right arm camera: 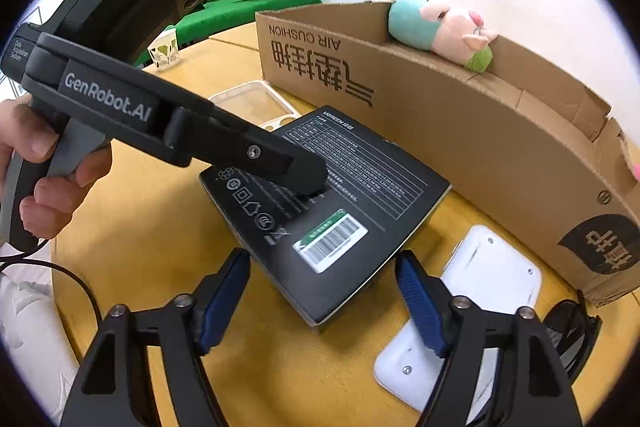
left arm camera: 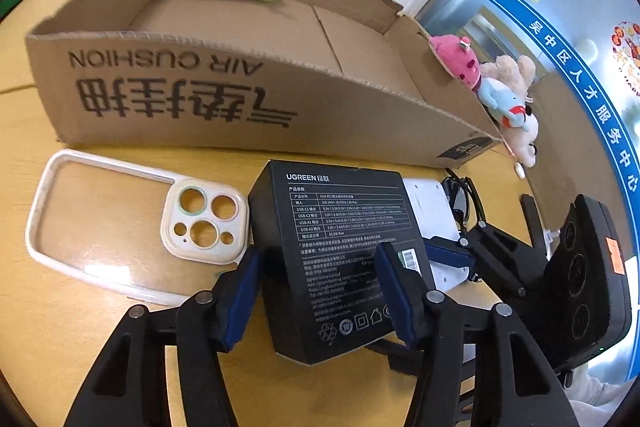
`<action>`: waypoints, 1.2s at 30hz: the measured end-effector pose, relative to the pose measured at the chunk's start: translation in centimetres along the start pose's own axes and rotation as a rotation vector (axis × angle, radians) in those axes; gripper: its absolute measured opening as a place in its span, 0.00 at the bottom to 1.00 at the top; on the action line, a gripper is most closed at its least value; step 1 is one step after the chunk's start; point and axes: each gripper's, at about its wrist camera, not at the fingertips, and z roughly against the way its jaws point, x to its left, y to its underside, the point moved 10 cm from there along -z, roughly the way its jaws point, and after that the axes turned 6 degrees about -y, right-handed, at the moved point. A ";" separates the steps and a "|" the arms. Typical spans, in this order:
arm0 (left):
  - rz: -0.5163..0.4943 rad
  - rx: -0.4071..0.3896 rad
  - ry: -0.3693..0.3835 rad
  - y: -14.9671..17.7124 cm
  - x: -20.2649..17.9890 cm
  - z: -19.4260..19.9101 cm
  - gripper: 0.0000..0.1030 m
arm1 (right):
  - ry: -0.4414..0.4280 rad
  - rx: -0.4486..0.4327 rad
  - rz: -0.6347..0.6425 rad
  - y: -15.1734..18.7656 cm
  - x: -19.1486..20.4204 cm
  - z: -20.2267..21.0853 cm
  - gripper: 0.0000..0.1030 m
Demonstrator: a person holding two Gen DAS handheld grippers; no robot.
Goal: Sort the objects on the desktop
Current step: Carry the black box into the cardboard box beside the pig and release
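1. Left wrist view: the left gripper [left arm camera: 316, 287] straddles the near end of the black UGREEN box [left arm camera: 340, 251], a blue pad at each side of it. The pads look to be touching the box's sides, so I judge it gripped, though how firmly I cannot tell.
2. Right wrist view: the right gripper [right arm camera: 322, 301] is wide open and holds nothing. The box's near corner [right arm camera: 320, 323] lies just ahead, between its fingers but apart from them.
3. The box lies flat on the yellow table [right arm camera: 140, 239], its long axis running away from the left gripper toward the cardboard carton [left arm camera: 248, 99]. The left hand is the nearer.
4. Beside the box lie a clear phone case [left arm camera: 120, 219] on one side and a white flat device [right arm camera: 472, 291] on the other.
5. Beyond, the carton stands open-topped, so the lift probably goes forward and over its near wall.
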 end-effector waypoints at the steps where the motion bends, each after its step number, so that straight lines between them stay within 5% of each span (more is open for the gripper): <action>1: -0.007 -0.016 -0.005 -0.3 -0.2 0.6 0.52 | 0.003 -0.012 -0.001 -0.2 0.0 0.3 0.70; 9: -0.100 -0.206 -0.005 -5.8 -3.7 7.9 0.50 | 0.115 -0.168 0.083 -5.4 -0.4 6.2 0.70; 24: -0.303 -0.617 0.031 -28.5 -13.7 21.9 0.50 | 0.365 -0.436 0.285 -25.6 -8.6 21.3 0.70; 30: -0.321 -0.597 0.014 -35.4 -14.0 19.7 0.50 | 0.368 -0.442 0.274 -30.1 -14.0 21.7 0.70; 36: -0.254 -0.469 -0.017 -38.7 -10.5 10.6 0.50 | 0.274 -0.335 0.200 -30.2 -20.1 14.9 0.70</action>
